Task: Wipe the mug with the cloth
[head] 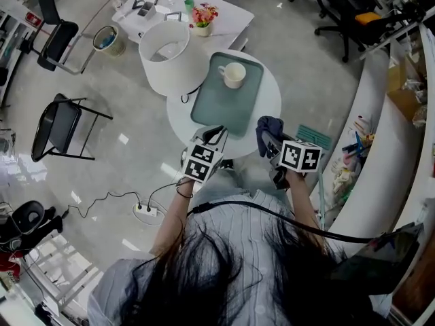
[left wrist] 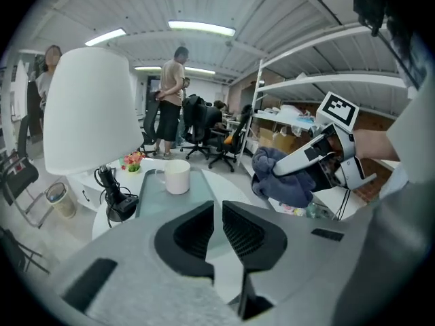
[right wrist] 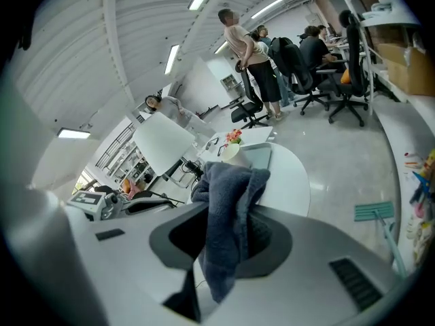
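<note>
Right hand-held gripper [right wrist: 230, 240] grips cloth [right wrist: 228, 195], left hand-held gripper [left wrist: 217, 233] closed; mug [left wrist: 177, 177] beyond, apart.

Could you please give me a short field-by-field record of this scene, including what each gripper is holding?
mug: cream ceramic mug, upright on the grey-green rectangular tray, untouched
tray: lies on the round white table
cloth: dark blue terry cloth, clamped in the right hand-held gripper, well apart from the mug
left hand-held gripper: jaws all but together, nothing between them
nearby: white lamp with a drum shade, beside the tray
</note>
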The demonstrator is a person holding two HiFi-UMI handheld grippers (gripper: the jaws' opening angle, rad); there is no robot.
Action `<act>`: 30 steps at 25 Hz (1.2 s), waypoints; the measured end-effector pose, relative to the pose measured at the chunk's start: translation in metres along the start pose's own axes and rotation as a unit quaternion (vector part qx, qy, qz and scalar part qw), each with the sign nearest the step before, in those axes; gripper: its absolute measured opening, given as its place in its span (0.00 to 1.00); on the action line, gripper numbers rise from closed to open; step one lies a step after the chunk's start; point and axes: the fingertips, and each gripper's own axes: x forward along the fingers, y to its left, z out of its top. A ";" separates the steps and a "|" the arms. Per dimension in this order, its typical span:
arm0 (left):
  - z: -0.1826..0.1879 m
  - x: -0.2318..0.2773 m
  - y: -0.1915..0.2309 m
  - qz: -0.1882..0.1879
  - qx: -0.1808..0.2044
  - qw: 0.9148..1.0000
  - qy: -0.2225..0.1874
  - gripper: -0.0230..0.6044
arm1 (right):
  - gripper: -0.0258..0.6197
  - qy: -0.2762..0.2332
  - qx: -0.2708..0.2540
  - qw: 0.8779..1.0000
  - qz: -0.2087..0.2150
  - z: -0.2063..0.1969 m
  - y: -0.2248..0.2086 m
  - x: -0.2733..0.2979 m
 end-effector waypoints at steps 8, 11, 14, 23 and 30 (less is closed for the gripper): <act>0.030 0.023 0.033 0.036 0.028 0.999 0.005 0.11 | 0.18 0.032 -0.012 0.999 0.032 0.016 -0.006 0.025; 0.040 0.040 0.046 0.046 0.042 0.998 0.015 0.11 | 0.18 0.046 -0.025 0.998 0.039 0.027 -0.011 0.031; 0.048 0.065 0.054 0.050 0.058 0.997 0.030 0.11 | 0.18 0.057 -0.030 0.997 0.047 0.035 -0.020 0.037; 0.055 0.138 0.083 0.053 0.168 0.977 0.122 0.11 | 0.18 0.096 -0.035 0.994 0.050 0.042 -0.059 0.062; 0.031 0.176 0.092 0.034 0.233 0.951 0.202 0.15 | 0.18 0.117 -0.037 0.990 0.073 0.049 -0.066 0.085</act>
